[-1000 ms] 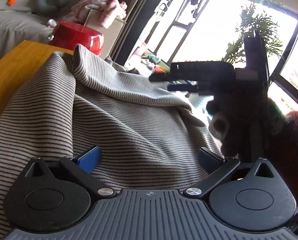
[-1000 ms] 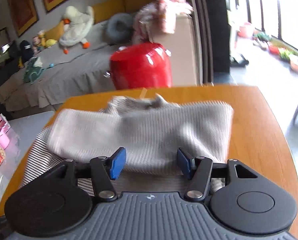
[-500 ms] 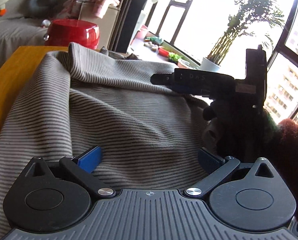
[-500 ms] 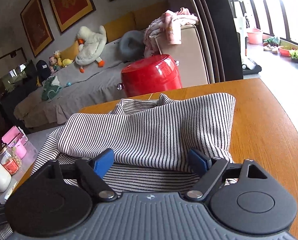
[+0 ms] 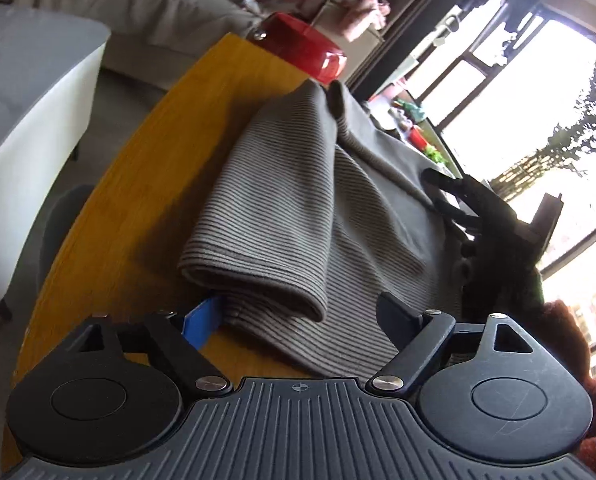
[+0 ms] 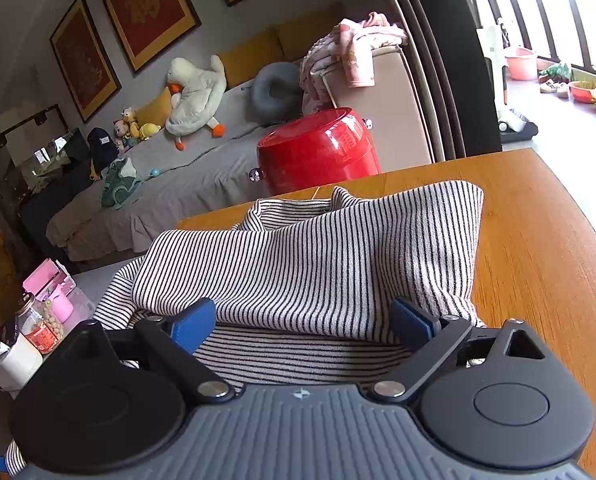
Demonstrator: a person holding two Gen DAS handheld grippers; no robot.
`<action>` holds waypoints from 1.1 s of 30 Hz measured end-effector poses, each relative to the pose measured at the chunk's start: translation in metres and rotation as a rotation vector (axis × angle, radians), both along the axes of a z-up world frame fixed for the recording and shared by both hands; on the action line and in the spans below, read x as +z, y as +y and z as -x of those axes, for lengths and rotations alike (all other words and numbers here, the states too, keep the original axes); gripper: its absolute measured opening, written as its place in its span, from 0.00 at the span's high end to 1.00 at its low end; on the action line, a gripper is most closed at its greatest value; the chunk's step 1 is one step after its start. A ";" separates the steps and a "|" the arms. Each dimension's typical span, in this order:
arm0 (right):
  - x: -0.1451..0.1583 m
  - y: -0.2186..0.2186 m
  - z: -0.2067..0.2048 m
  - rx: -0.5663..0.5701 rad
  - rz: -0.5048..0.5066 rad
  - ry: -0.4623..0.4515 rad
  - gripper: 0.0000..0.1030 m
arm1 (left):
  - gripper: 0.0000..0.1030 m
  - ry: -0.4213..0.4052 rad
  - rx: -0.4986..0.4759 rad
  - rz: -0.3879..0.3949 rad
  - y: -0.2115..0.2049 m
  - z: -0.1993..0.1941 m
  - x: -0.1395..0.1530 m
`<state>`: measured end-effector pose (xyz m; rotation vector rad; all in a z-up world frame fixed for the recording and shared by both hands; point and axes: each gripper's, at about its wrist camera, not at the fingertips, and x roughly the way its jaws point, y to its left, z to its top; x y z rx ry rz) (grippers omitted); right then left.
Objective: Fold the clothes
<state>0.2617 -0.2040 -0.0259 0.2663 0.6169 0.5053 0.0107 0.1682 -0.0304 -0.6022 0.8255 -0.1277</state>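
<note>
A black-and-white striped shirt (image 6: 310, 256) lies folded over on the wooden table (image 6: 546, 248). In the left wrist view the shirt (image 5: 298, 200) looks grey-striped, with a folded hem near the fingers. My left gripper (image 5: 300, 312) is open and empty, its jaws wide on either side of that folded edge. My right gripper (image 6: 304, 324) is open and empty, its jaws wide at the shirt's near edge. The right gripper also shows as a dark shape in the left wrist view (image 5: 478, 216), over the shirt's right side.
A red stool (image 6: 318, 156) stands beyond the table's far edge, with a grey sofa (image 6: 157, 184) behind it. A white chair (image 5: 25, 96) is left of the table. A side stand with jars (image 6: 37, 328) sits at left. Windows are at right.
My left gripper has pulled back and tilted left, so the shirt's folded hem and bare table now show. My right gripper opened wider during the earlier frames and has moved slightly closer to the shirt.
</note>
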 end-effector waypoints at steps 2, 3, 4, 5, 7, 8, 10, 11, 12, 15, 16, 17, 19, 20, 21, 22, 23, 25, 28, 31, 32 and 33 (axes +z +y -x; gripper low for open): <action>0.000 0.001 0.000 0.001 0.003 0.000 0.08 | 0.16 0.007 0.020 0.036 0.005 -0.003 0.000; 0.000 0.001 -0.001 0.002 0.002 0.000 0.08 | 0.16 0.009 0.026 0.047 0.006 -0.006 -0.001; 0.000 0.001 -0.002 0.003 0.002 0.000 0.08 | 0.18 0.004 0.031 0.045 0.008 -0.009 -0.002; 0.000 0.001 -0.002 0.004 0.001 0.000 0.07 | 0.22 -0.002 0.037 0.033 0.008 -0.013 -0.002; 0.001 0.001 -0.001 0.007 -0.004 -0.006 0.04 | 0.36 -0.016 0.051 0.000 0.008 -0.022 -0.004; 0.002 0.000 0.000 0.007 -0.007 -0.010 0.03 | 0.48 -0.020 0.053 -0.007 0.009 -0.027 -0.006; 0.009 0.003 0.008 -0.017 0.021 -0.043 0.03 | 0.64 -0.028 0.052 -0.021 0.009 -0.035 -0.008; 0.015 0.007 0.017 -0.012 0.042 -0.077 0.03 | 0.66 -0.036 0.046 -0.031 0.009 -0.039 -0.006; 0.023 0.013 0.026 -0.001 0.064 -0.115 0.03 | 0.68 -0.052 0.039 -0.041 0.008 -0.042 -0.003; 0.052 0.042 0.063 0.117 0.144 -0.238 0.03 | 0.72 -0.139 0.018 -0.083 0.003 -0.047 0.016; 0.059 0.054 0.077 0.167 0.173 -0.281 0.05 | 0.73 -0.169 0.018 -0.095 0.002 -0.048 0.023; 0.066 0.067 0.091 0.220 0.205 -0.323 0.12 | 0.74 -0.196 0.017 -0.103 0.002 -0.050 0.030; 0.079 0.094 0.119 0.327 0.267 -0.408 0.29 | 0.76 -0.243 0.013 -0.106 0.001 -0.053 0.043; 0.082 0.108 0.131 0.382 0.301 -0.439 0.37 | 0.77 -0.266 0.012 -0.106 0.001 -0.054 0.049; 0.082 0.121 0.140 0.432 0.331 -0.457 0.38 | 0.77 -0.283 0.010 -0.105 0.002 -0.055 0.055; 0.078 0.135 0.148 0.466 0.383 -0.502 0.38 | 0.77 -0.296 0.008 -0.101 0.002 -0.055 0.060; 0.072 0.148 0.157 0.493 0.446 -0.557 0.38 | 0.77 -0.309 0.006 -0.098 0.003 -0.056 0.064; 0.060 0.173 0.171 0.532 0.554 -0.663 0.36 | 0.77 -0.331 0.000 -0.096 0.003 -0.053 0.072; 0.047 0.202 0.178 0.546 0.638 -0.786 0.35 | 0.77 -0.365 -0.017 -0.099 0.004 -0.050 0.080; 0.054 0.218 0.172 0.531 0.622 -0.829 0.37 | 0.77 -0.395 -0.035 -0.101 0.006 -0.048 0.086; 0.057 0.221 0.170 0.509 0.625 -0.851 0.37 | 0.77 -0.405 -0.040 -0.101 0.007 -0.047 0.088; 0.060 0.223 0.166 0.485 0.625 -0.866 0.37 | 0.77 -0.414 -0.044 -0.102 0.008 -0.047 0.089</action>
